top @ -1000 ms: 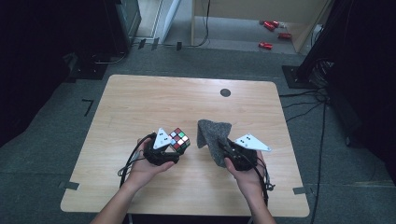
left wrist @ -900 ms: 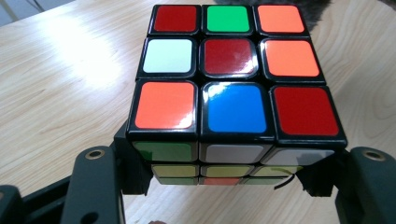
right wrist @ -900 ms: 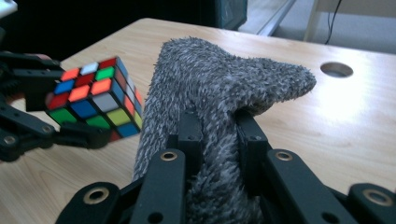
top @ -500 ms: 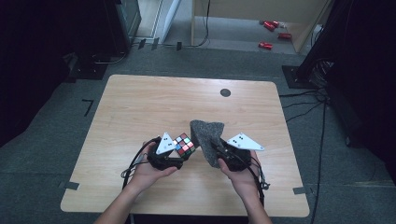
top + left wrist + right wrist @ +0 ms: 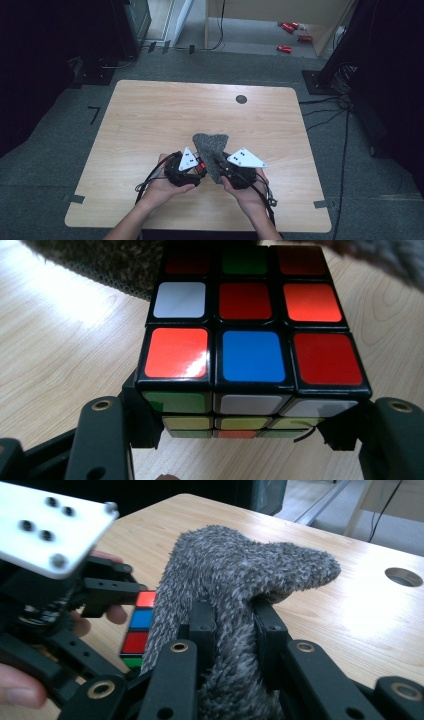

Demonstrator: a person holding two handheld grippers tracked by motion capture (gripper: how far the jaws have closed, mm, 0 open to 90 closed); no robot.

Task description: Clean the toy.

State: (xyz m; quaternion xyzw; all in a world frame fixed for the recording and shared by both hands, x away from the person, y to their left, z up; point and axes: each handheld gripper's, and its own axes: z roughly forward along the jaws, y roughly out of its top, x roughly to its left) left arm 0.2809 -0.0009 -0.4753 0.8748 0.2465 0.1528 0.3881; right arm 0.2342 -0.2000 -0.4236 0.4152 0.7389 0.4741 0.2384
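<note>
The table (image 5: pixel 150 115) carries nothing else near the work. The grey cloth (image 5: pixel 210 150), pinched in the right claw (image 5: pixel 220 167), has closed in since a second ago and now drapes against the Rubik's cube (image 5: pixel 250 340) clamped in the left claw (image 5: pixel 197 167), so wiping looks underway.

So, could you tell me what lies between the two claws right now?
Only the multicoloured puzzle cube in the left claw and the grey fuzzy cloth in the right claw, seen from the high view.
</note>
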